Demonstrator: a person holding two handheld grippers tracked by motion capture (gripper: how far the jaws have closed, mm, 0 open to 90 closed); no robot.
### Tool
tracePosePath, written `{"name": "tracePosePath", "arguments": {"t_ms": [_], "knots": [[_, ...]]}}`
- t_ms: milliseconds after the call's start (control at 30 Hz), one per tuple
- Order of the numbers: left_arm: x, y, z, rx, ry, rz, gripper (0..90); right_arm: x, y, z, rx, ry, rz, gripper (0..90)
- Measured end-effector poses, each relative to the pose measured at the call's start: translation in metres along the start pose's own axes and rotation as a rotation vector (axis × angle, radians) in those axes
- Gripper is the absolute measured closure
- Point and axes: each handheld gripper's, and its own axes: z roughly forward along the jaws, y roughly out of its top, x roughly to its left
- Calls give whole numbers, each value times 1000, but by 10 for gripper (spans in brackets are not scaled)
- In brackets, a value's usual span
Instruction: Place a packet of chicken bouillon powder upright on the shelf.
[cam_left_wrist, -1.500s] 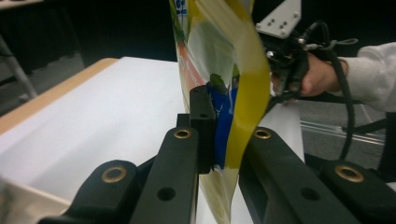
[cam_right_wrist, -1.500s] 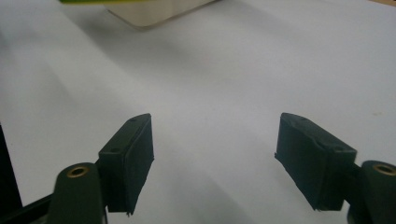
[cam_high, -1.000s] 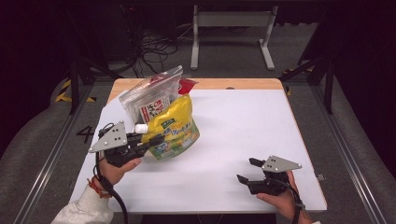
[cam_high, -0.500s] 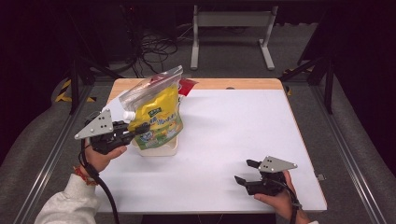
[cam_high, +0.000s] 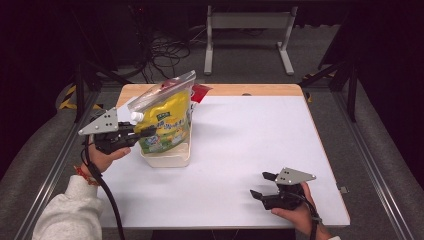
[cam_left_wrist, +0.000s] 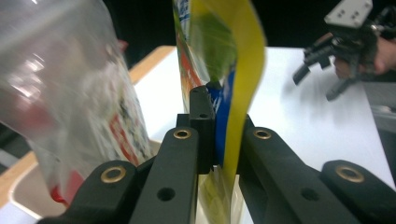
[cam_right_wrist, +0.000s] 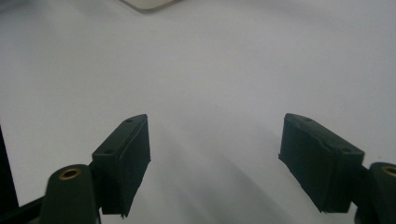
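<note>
A yellow spouted pouch (cam_high: 169, 122) stands tilted in a shallow white tub (cam_high: 170, 160) at the table's left. My left gripper (cam_high: 146, 132) is shut on the pouch's left edge, just under its white spout. In the left gripper view the jaws (cam_left_wrist: 218, 130) pinch the yellow and blue seam of the pouch (cam_left_wrist: 233, 60). A clear zip bag (cam_high: 159, 92) with red and white contents leans behind the pouch, and the clear bag (cam_left_wrist: 70, 88) is blurred at the left. My right gripper (cam_high: 261, 185) rests open on the table near the front right, and in the right gripper view the gripper (cam_right_wrist: 215, 158) has nothing between its jaws.
The white table surface (cam_high: 250, 135) runs from the tub to the right edge. A red packet corner (cam_high: 201, 91) lies behind the bags by the wooden back rim (cam_high: 250, 89). The tub's corner (cam_right_wrist: 149, 3) shows at the top of the right gripper view.
My left gripper has carried the yellow pouch leftward, and the pouch now stands more upright in the white tub. The right gripper has kept still and open.
</note>
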Motion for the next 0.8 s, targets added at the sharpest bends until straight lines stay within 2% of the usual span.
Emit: {"name": "tracePosePath", "arguments": {"t_ms": [67,233,300,467,633,700,800], "knots": [[0,-4,2,7,-27,-3,870,0,-1,1,7,3,-2,238],[2,-15,8,55,-28,-10,869,1,-1,2,11,4,-2,237],[3,-20,10,53,-29,-27,869,1,-1,2,15,7,-3,237],[5,-29,13,56,-3,-58,868,2,-1,3,20,11,-8,236],[6,-40,16,44,8,-79,867,2,-1,4,27,12,-10,234],[7,-46,16,28,20,-104,866,2,-1,4,31,13,-14,233],[8,-50,16,26,29,-118,866,3,-1,4,31,15,-17,232]]}}
